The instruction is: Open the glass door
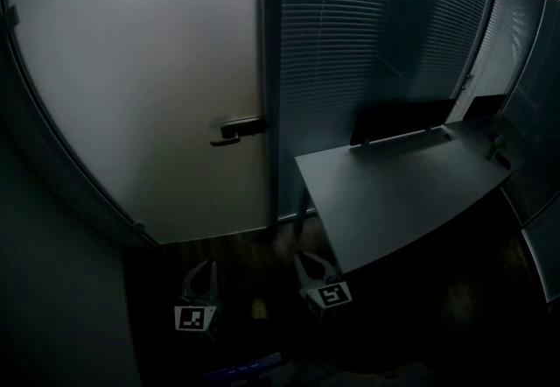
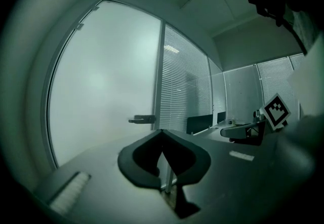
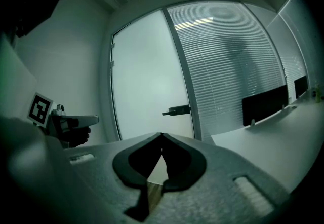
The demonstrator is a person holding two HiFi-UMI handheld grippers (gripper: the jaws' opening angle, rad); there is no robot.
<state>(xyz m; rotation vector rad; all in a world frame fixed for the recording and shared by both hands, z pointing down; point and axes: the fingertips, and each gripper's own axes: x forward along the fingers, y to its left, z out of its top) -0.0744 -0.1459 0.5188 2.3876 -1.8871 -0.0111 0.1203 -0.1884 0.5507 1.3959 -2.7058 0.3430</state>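
Observation:
A frosted glass door (image 1: 140, 79) stands ahead, closed in its frame, with a dark lever handle (image 1: 238, 129) at its right edge. The same handle (image 2: 143, 118) shows in the left gripper view, and the handle (image 3: 177, 110) shows again in the right gripper view. My left gripper (image 1: 202, 272) is low in the head view, well short of the door, jaws shut on nothing. My right gripper (image 1: 314, 264) is beside it, tips together and empty. Both point level toward the door. In the gripper views the left gripper (image 2: 162, 132) and right gripper (image 3: 161, 136) tips meet.
A grey desk (image 1: 394, 193) juts in from the right, its near corner close to my right gripper. Dark screens (image 1: 402, 120) stand at its back. A glass wall with blinds (image 1: 376, 35) runs right of the door. A dark wall (image 1: 52, 271) closes the left side.

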